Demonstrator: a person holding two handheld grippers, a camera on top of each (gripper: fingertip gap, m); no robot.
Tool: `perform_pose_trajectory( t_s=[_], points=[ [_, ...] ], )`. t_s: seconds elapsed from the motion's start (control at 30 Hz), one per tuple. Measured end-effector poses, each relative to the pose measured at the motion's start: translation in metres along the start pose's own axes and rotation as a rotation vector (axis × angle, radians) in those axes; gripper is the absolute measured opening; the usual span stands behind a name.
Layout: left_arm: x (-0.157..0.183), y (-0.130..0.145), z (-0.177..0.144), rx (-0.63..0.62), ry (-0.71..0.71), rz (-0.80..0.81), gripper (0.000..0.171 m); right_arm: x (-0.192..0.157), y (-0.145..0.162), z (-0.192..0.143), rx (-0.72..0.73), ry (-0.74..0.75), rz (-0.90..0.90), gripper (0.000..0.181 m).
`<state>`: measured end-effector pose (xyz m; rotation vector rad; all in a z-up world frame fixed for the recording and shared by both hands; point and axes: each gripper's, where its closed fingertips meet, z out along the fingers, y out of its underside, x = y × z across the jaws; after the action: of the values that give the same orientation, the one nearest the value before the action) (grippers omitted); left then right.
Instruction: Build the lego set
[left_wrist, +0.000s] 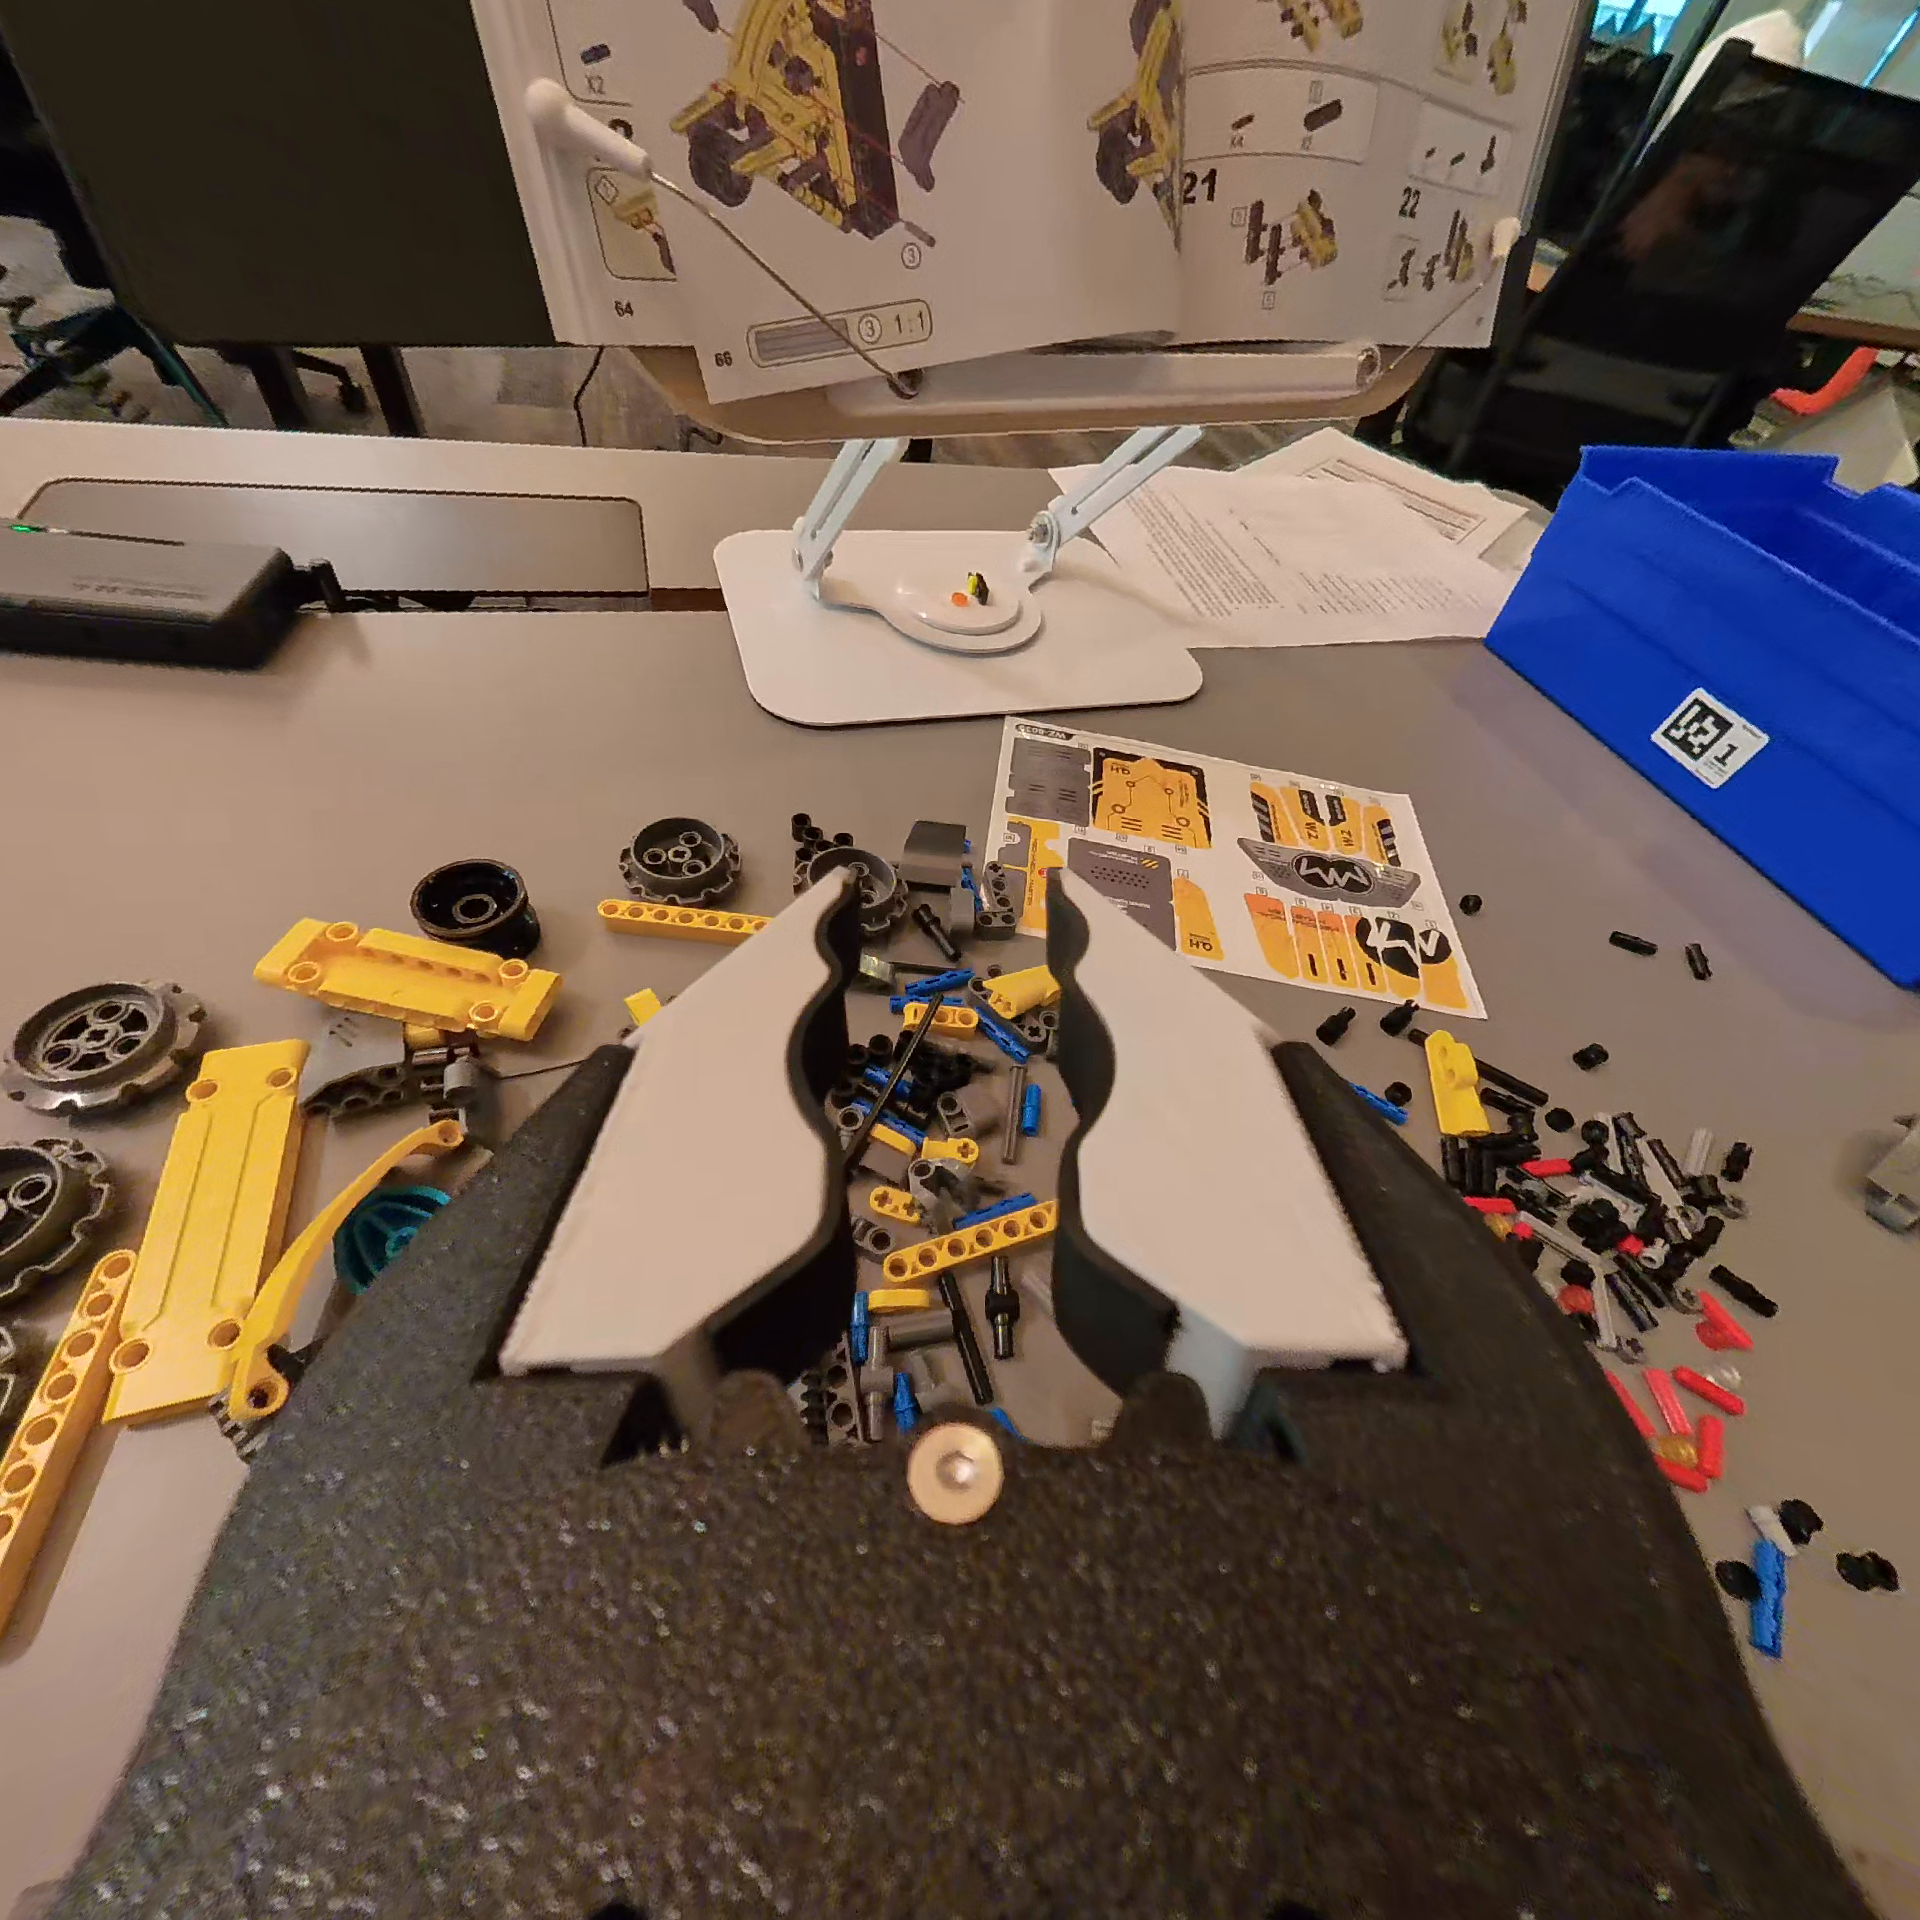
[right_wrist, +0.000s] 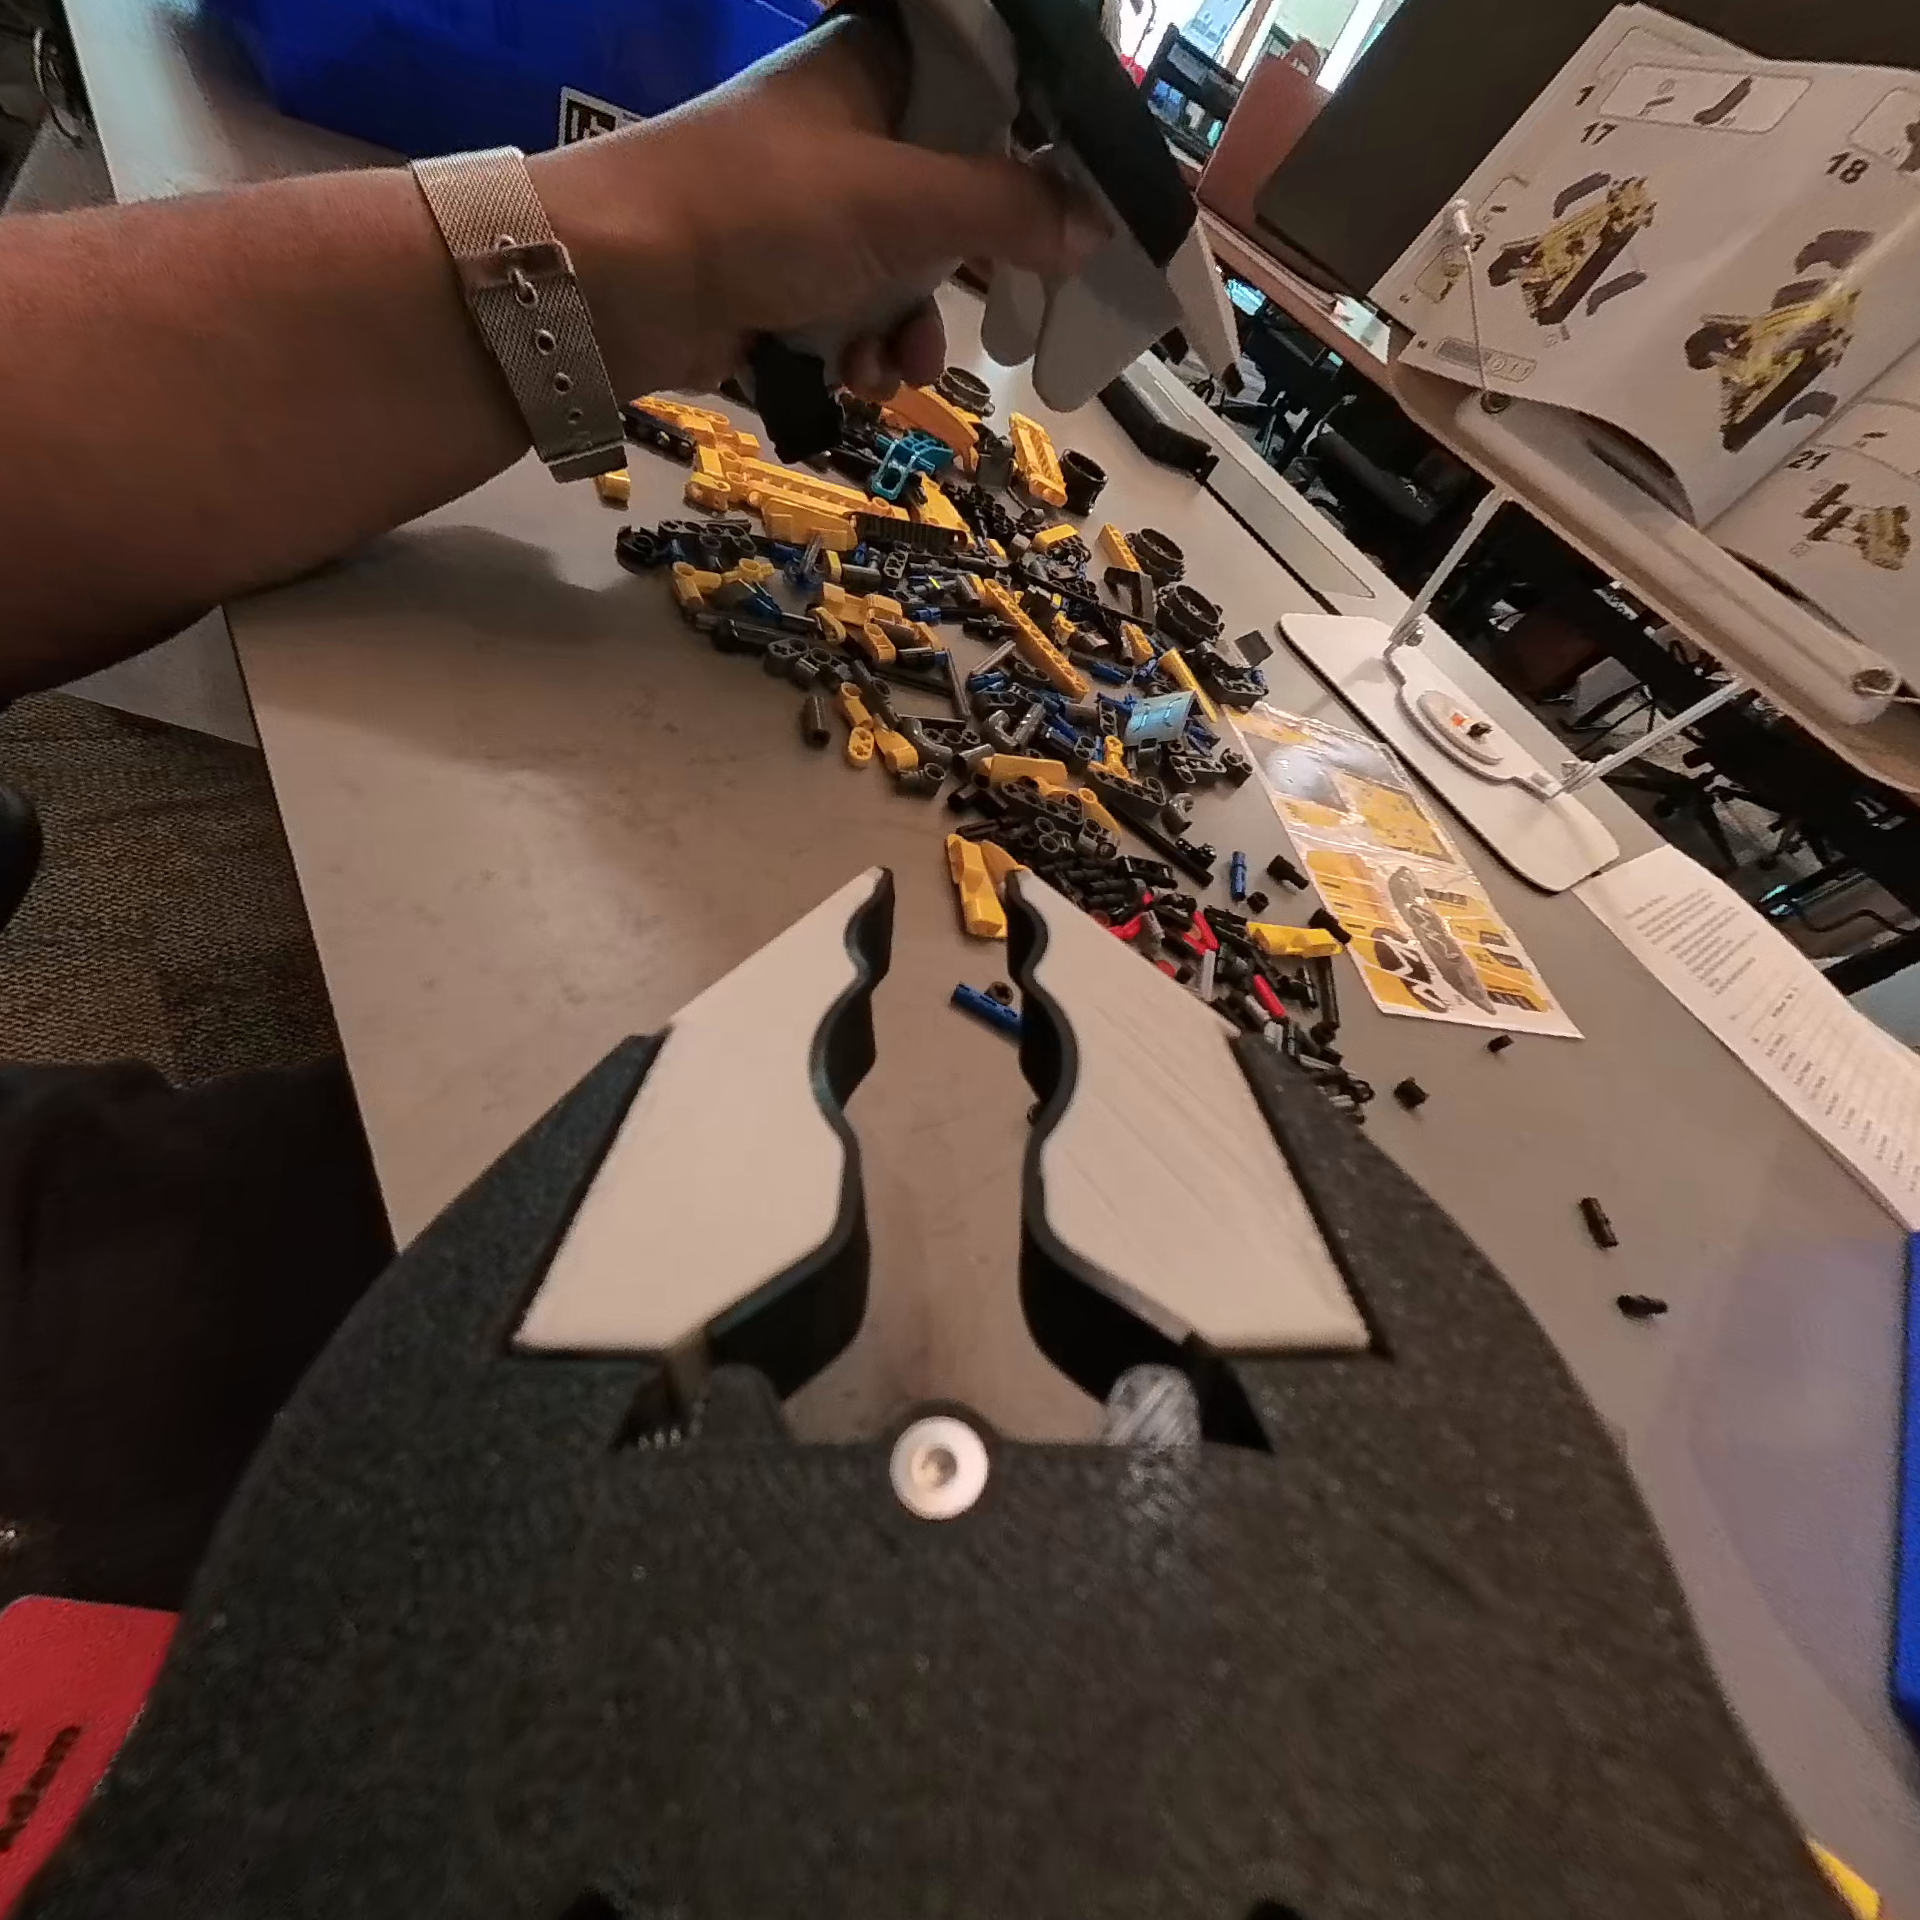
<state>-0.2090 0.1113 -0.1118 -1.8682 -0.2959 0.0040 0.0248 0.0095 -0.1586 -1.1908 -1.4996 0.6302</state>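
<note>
Left gripper (left_wrist: 951, 883): jaws spread, nothing between them, hanging over the heap of small parts.
Right gripper (right_wrist: 948, 883): jaws apart and empty, above bare table (right_wrist: 540, 831) at the near end of the parts spread; a blue pin (right_wrist: 987, 1003) lies between its fingertips on the table.
Parts heap (left_wrist: 935, 1143): yellow beams, blue and black pins, grey connectors, loose on the table (no tray under them).
Wheels (left_wrist: 99, 1044): grey and black, toward the table's left edge, beside the long yellow panels (left_wrist: 208, 1226).
Sticker sheet (left_wrist: 1236, 862): flat, just beyond the heap.
Blue bin (left_wrist: 1714, 665): at the table's right edge; its inside cannot be seen.
Book stand (left_wrist: 956, 644): toward the far edge, holding an open instruction booklet (left_wrist: 1039, 166); tiny orange and yellow bits sit on its base.
Hand (right_wrist: 790, 239): wearing a mesh metal watch strap (right_wrist: 520, 312), holds the left gripper over the far heap.
</note>
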Motion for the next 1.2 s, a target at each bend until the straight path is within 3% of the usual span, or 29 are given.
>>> perform_pose_trajectory(
  t_s=[0.87, 1.2],
  points=[
    [0.009, 0.006, 0.005, -0.03, 0.031, 0.016, 0.035, -0.002, 0.001, 0.001, -0.009, 0.014, -0.035, 0.02],
    [-0.004, 0.002, 0.0, -0.014, 0.005, 0.002, 0.035, 0.003, -0.003, -0.002, 0.025, 0.004, 0.02, 0.02]
  ],
)
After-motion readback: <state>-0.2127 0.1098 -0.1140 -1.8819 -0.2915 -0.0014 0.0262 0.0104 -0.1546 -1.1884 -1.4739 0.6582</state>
